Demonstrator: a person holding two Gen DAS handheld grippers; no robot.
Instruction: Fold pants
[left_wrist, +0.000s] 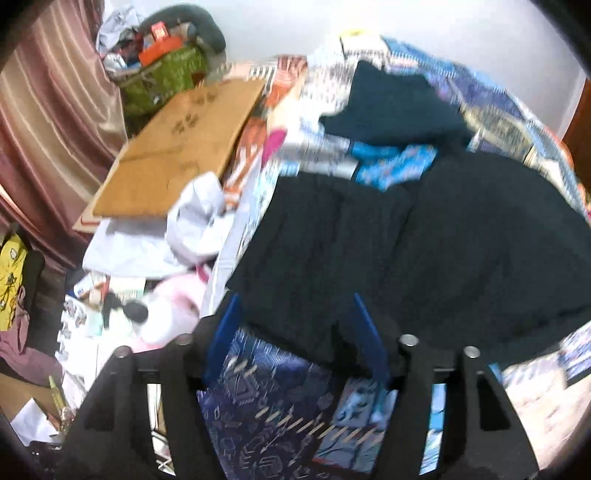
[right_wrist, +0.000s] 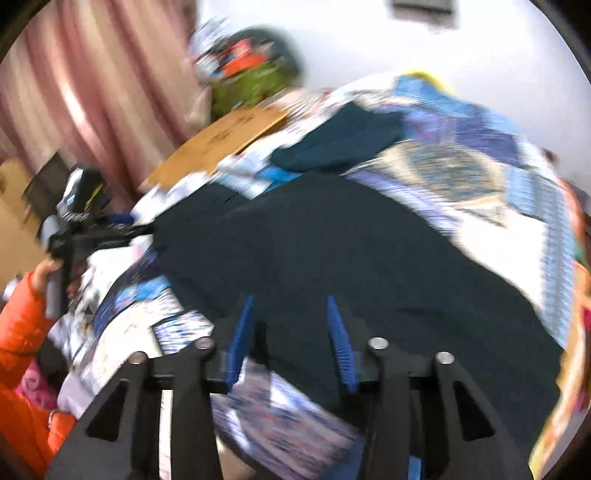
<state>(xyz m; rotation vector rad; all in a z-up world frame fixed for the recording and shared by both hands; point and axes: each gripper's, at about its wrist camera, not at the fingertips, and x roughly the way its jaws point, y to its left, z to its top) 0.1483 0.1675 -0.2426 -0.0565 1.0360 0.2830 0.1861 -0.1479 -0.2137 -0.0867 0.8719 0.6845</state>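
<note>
Hovering both grippers, left gripper & right gripper, jaws apart, nothing held, over dark pants on bed.

- I see dark navy matt cloth pants with a soft, dull weave.
- My left gripper has ribbed blue plastic pads on matt black arms.
- The flat brown cardboard sheet looks dry and unglossed.
- The pink curtain has a satiny sheen.

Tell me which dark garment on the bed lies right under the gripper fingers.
The big black pants, spread across the near bedspread just ahead of the fingers. The smaller teal-dark garment lies beyond them, closer to the wall.
</note>
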